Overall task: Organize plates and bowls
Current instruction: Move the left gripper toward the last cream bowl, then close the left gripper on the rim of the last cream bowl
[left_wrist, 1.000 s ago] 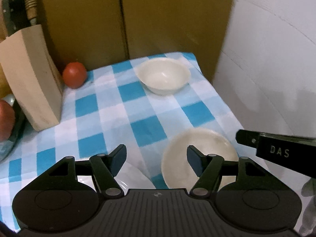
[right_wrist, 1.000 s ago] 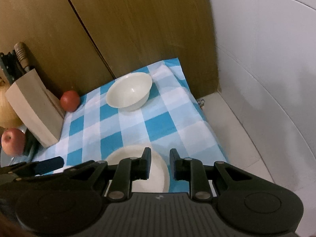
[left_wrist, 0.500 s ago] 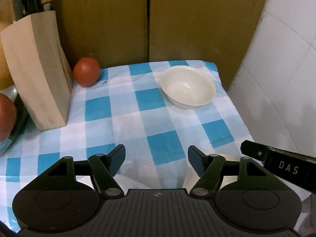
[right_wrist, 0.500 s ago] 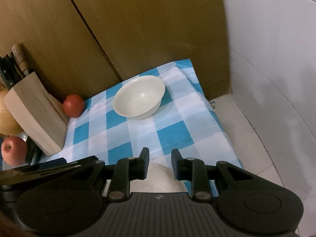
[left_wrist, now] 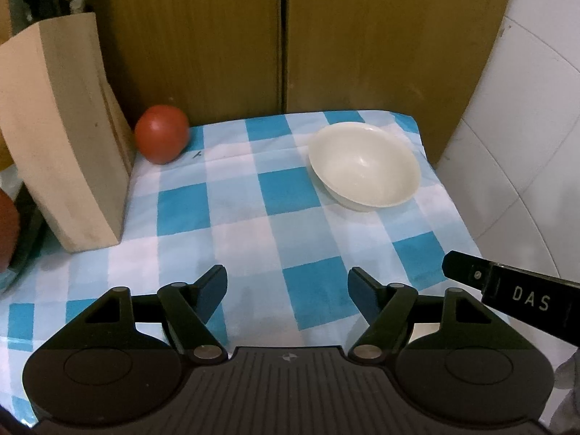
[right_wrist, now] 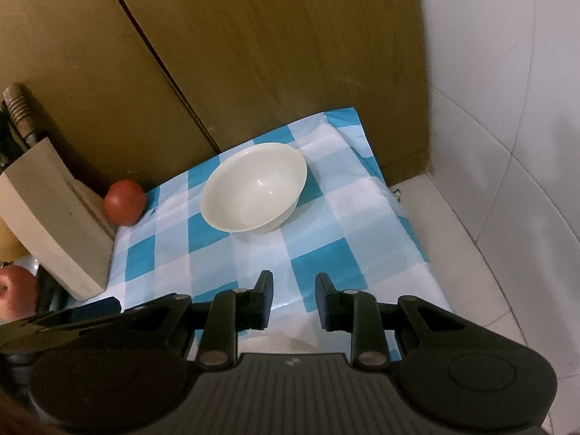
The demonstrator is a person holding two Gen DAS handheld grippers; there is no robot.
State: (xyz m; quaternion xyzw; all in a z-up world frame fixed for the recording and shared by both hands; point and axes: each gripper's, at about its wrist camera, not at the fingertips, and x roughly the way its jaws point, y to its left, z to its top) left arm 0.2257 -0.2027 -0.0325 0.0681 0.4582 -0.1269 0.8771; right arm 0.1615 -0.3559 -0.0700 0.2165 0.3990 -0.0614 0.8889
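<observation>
A white bowl (left_wrist: 364,166) stands upright and empty on the blue-and-white checked cloth (left_wrist: 275,232), far right; it also shows in the right wrist view (right_wrist: 253,186). My left gripper (left_wrist: 286,290) is open and empty, well short of the bowl. My right gripper (right_wrist: 293,299) holds nothing, its jaws a narrow gap apart, also short of the bowl. The right gripper's body (left_wrist: 514,293) shows at the right edge of the left wrist view. A pale plate edge (right_wrist: 275,342) peeks out below the right gripper's fingers.
A wooden knife block (left_wrist: 61,152) stands at the left with a tomato (left_wrist: 162,139) beside it. Brown wooden doors (left_wrist: 282,36) close the back. A white tiled wall (right_wrist: 507,145) is at the right. An apple (right_wrist: 16,291) lies left of the block.
Both grippers have pulled up and tilted towards the far bowl. The near plates have dropped out of view below the grippers. The jaws have kept their openings.
</observation>
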